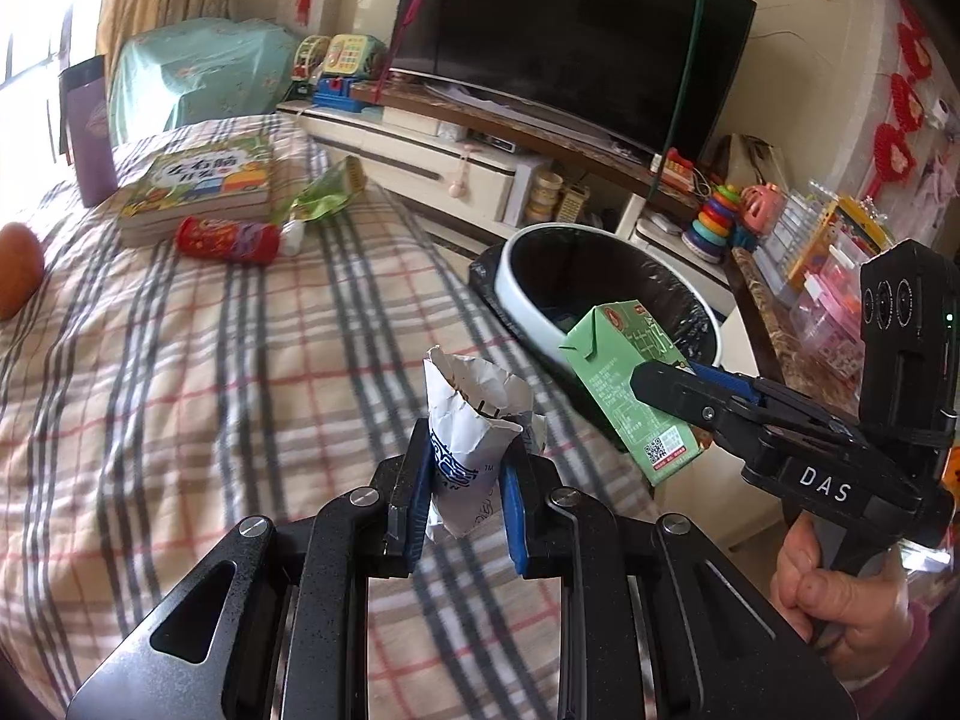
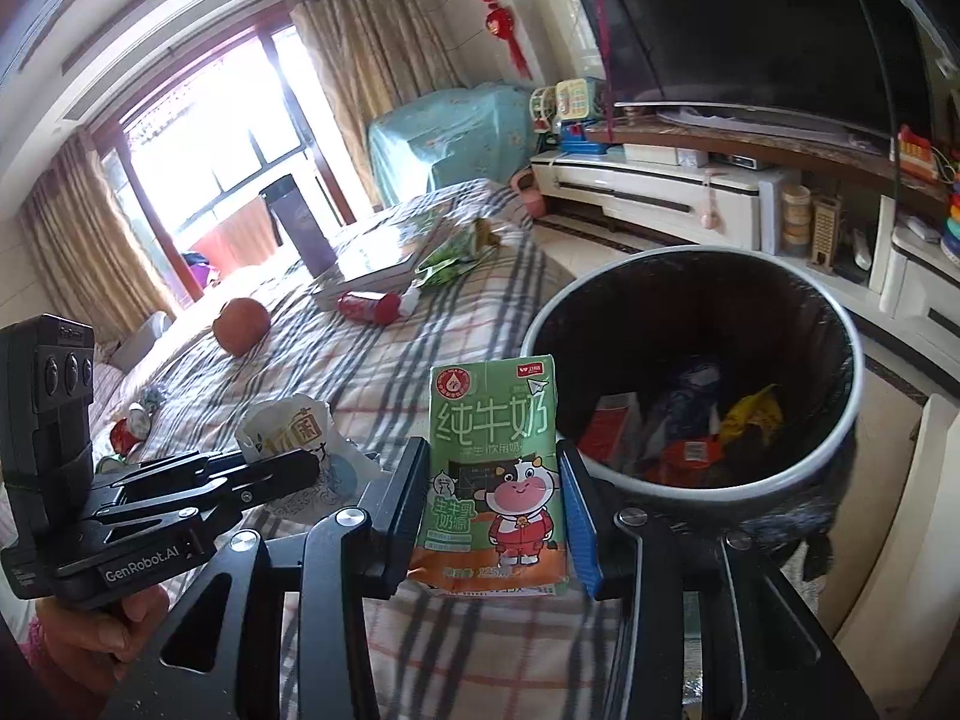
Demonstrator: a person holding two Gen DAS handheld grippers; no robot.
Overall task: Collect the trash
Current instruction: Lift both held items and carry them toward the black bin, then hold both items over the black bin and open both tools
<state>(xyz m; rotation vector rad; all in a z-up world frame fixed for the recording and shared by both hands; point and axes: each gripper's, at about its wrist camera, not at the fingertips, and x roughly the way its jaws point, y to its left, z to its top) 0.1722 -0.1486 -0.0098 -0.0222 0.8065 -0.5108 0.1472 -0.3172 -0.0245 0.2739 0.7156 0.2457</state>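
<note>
Trash is pinched in both of my tongs. My left gripper (image 1: 462,498) squeezes a crumpled white paper wrapper (image 1: 465,420) between its blue pads, above the checked blanket (image 1: 210,390). My right gripper (image 2: 495,516) pinches a green milk carton (image 2: 495,468) with a cartoon cow on it, standing upright, close to the bin's near edge. Just past the carton is the round trash bin (image 2: 852,372) with a black bag inside. In it lie red, yellow and dark blue bits of trash. Farther off on the blanket lie a red can (image 1: 228,238), a green snack bag (image 1: 327,192), a stack of books (image 1: 198,192) and an orange ball (image 2: 241,324). A big dark TV (image 1: 570,42) sits behind the bin.
</note>
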